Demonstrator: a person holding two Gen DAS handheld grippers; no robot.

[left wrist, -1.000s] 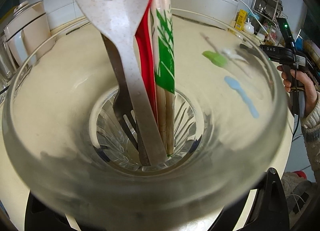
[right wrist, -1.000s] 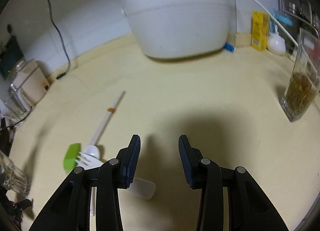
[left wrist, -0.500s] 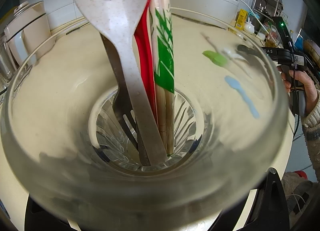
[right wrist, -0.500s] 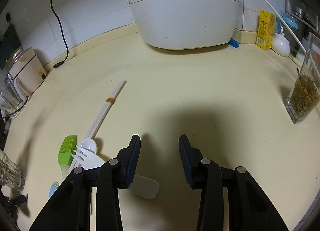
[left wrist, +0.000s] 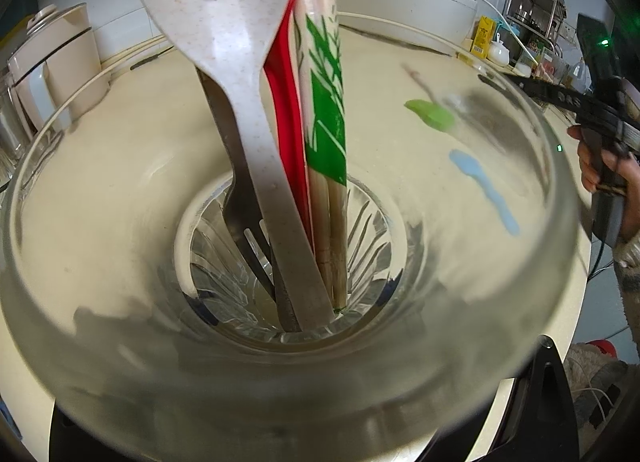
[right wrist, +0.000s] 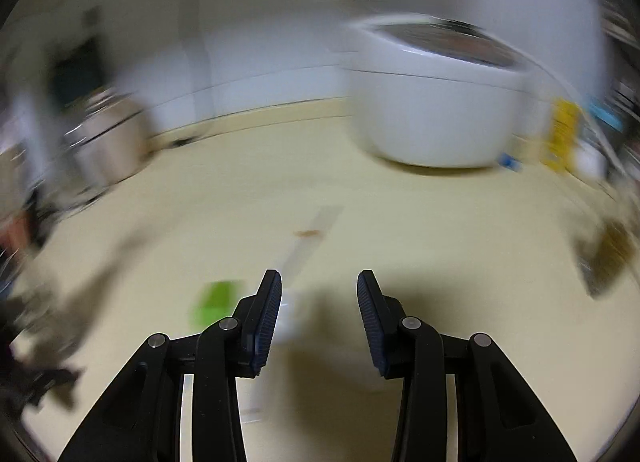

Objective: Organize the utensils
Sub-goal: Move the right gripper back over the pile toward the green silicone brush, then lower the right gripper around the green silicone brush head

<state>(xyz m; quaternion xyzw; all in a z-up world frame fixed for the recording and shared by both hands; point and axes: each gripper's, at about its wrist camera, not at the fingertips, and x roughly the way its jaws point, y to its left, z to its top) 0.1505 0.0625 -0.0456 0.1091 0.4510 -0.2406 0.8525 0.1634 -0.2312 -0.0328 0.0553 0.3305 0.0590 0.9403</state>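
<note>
Between my left gripper's (left wrist: 320,414) fingers sat the glass (left wrist: 100,262), unmoved, utensils (left wrist: 256,166) inside; my right gripper (right wrist: 319,318), spread and empty, had swung, blurring its view.

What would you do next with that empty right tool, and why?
Probably lower the right tool, open and empty, onto the green spatula on the counter. The glass the left tool grips already holds a spoon and chopsticks; loose utensils remain outside.
</note>
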